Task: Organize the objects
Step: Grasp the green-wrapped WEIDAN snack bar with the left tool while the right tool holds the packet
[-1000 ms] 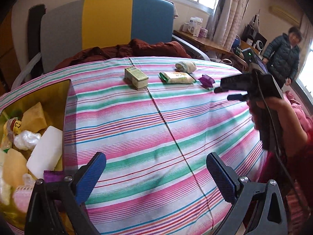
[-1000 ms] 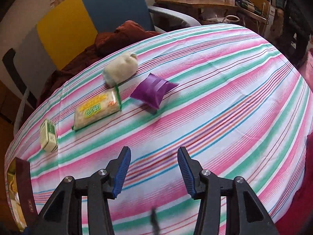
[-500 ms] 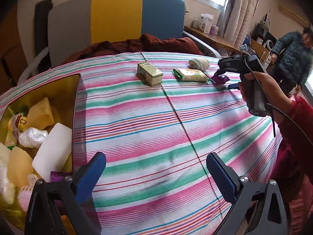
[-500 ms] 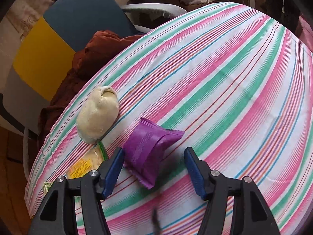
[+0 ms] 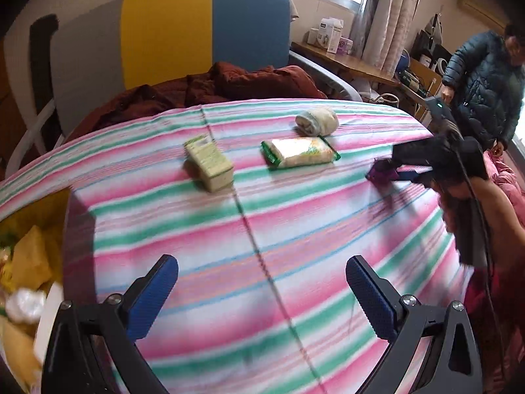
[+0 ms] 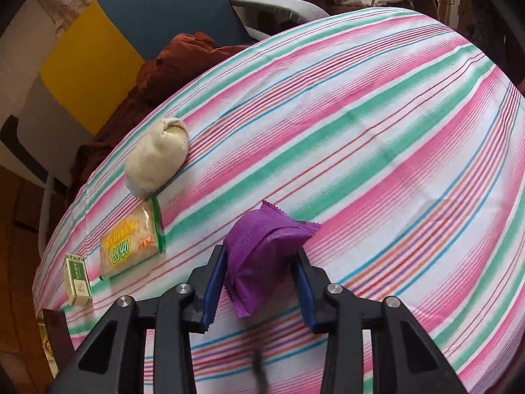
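Two grippers: both over a table draped in a striped cloth (image 6: 377, 138).
Right gripper (image 6: 261, 274): its jaws are closing around a purple packet (image 6: 262, 256); both blue pads sit against the packet's sides, and it still lies on the cloth.
Left gripper (image 5: 262, 292): jaws spread wide, nothing between them, above bare cloth near the front edge.
Box (image 5: 23, 282): at the table's left edge beside the left gripper, filled with yellow and white items, blurred.
Green carton (image 5: 210, 164): on the cloth farther back, left of centre.
Cracker pack (image 5: 300, 151): just right of the carton, lying flat.
Cream bundle (image 5: 316, 121): just behind the cracker pack.
Brown blanket (image 5: 229, 82): heaped past the table's far edge.
Person in dark jacket (image 5: 485, 82): standing far right.
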`<state>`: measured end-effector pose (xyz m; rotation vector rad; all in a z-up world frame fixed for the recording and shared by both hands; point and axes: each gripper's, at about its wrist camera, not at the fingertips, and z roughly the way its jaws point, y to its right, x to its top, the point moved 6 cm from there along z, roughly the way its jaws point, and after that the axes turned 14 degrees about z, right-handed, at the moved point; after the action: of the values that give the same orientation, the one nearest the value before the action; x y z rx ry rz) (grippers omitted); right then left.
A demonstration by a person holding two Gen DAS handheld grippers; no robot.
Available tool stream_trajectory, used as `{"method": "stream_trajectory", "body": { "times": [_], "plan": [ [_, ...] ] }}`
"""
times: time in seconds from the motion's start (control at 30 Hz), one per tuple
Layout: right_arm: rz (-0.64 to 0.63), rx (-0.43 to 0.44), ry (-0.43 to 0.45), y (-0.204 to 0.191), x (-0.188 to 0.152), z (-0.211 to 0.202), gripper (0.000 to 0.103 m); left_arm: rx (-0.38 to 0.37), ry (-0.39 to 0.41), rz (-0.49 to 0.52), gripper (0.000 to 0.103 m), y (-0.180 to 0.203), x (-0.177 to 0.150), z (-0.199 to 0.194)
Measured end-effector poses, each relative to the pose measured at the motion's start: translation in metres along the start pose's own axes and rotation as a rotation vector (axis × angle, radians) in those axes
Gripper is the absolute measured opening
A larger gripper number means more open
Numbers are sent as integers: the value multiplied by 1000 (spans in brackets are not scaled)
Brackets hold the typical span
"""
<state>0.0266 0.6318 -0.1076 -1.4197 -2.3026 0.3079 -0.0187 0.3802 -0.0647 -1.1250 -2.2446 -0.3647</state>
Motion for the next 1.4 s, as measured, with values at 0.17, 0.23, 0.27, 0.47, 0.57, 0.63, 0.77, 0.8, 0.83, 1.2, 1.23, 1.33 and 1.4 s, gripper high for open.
{"method": "stream_trajectory", "body": {
  "times": [0.17,0.23,0.27,0.47,0.57,0.63,0.77,0.8,0.83,1.2,1.23,1.33,1.4],
  "plan": [
    [21,32,2,10,-5,-6,40,50,-18,54,103,7,46,47],
    [47,45,-7,13,-4,-9,40,41,-34,91,103,11,66,72],
    [48,42,-16,14,-3,-10,40,37,-42,101,103,12,72,80],
    [76,64,-44,28,0,-11,40,12,-92,275,103,27,120,137],
    [73,64,-45,28,-1,-11,40,-9,-133,371,103,33,135,164],
    [73,65,-44,28,-1,-12,40,-9,-176,400,103,29,139,181],
    [104,88,-51,33,-1,-15,40,-129,-231,328,103,29,128,185],
    [114,94,-54,34,-1,-16,40,-152,-245,321,103,32,123,183],
    [120,97,-56,35,0,-16,40,-182,-252,329,103,36,116,178],
    [111,78,-51,21,15,10,40,-129,-152,276,103,44,125,149],
    [110,77,-50,20,15,11,40,-133,-151,269,103,45,128,153],
    [118,83,-53,21,16,12,40,-108,-163,302,93,54,126,167],
    [121,84,-54,21,17,12,40,-88,-185,338,78,66,116,175]
  ]
}}
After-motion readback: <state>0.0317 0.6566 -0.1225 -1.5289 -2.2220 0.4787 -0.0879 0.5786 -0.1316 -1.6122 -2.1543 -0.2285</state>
